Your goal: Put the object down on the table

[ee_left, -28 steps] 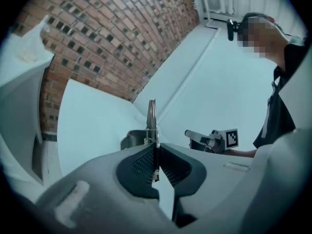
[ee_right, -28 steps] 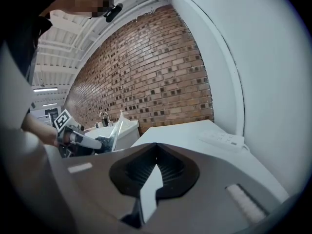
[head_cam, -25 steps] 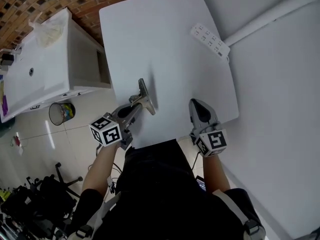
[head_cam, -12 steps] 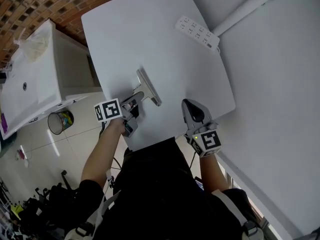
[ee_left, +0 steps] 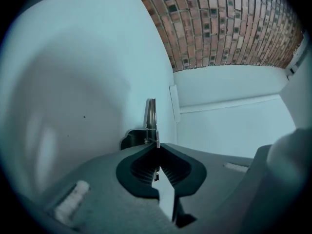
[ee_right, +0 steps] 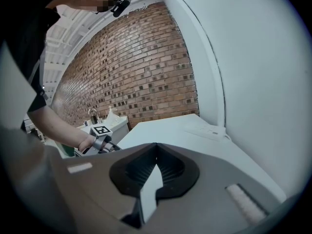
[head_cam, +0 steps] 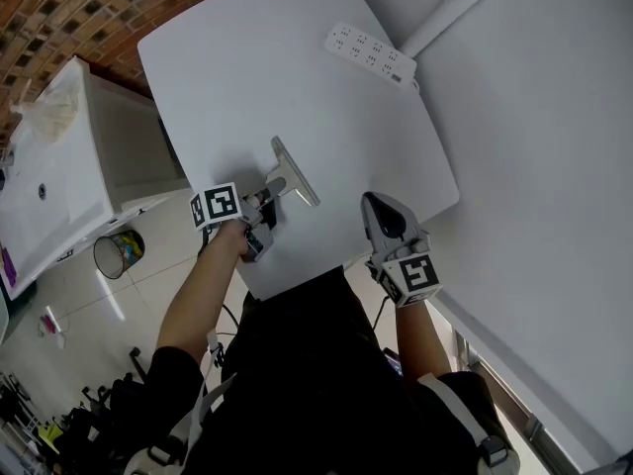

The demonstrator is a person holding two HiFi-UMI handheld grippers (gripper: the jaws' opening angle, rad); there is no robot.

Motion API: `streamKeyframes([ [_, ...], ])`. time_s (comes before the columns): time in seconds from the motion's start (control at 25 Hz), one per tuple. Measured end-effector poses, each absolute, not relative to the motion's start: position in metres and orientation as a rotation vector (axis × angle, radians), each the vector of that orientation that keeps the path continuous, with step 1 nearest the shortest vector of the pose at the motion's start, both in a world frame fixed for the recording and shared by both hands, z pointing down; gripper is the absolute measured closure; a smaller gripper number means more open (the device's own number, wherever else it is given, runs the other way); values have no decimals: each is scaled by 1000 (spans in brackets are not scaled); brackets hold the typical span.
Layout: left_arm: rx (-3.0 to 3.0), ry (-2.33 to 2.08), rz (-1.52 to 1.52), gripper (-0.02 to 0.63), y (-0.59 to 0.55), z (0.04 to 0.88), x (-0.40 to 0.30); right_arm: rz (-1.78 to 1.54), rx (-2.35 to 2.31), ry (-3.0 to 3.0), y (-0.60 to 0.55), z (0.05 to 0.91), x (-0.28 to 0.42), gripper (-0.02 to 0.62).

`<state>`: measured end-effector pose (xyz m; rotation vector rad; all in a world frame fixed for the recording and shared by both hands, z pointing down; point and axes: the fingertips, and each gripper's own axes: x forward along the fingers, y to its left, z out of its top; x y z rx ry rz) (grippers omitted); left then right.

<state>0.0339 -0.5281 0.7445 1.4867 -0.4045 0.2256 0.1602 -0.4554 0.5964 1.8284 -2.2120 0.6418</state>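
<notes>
Metal object (head_cam: 295, 173) pinched at left tongs' (head_cam: 266, 199) tips, over white table (head_cam: 297, 77).

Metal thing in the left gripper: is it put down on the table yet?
Not quite. Done: the metal tool is over the white table. In hand: the left gripper is clamped shut on its thin end. Left: opening the jaws to release it. I cannot tell whether it touches the table.

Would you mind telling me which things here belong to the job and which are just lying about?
Job: metal tool, left gripper shut on it, table.
Lying about: power strip, bin, cabinet, empty right gripper.
</notes>
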Motion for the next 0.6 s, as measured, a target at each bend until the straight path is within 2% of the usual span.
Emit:
streamKeyframes([
  [0.16,1496,-382,228,587,-526,749,36,634,1823,-2222,-458,596,162,589],
  [0.32,1481,-365,174,497,-527,740,36,615,1812,-2223,-463,591,160,589],
  [0.6,1474,-383,156,488,-513,740,13,551,1797,-2238,-470,583,148,589],
])
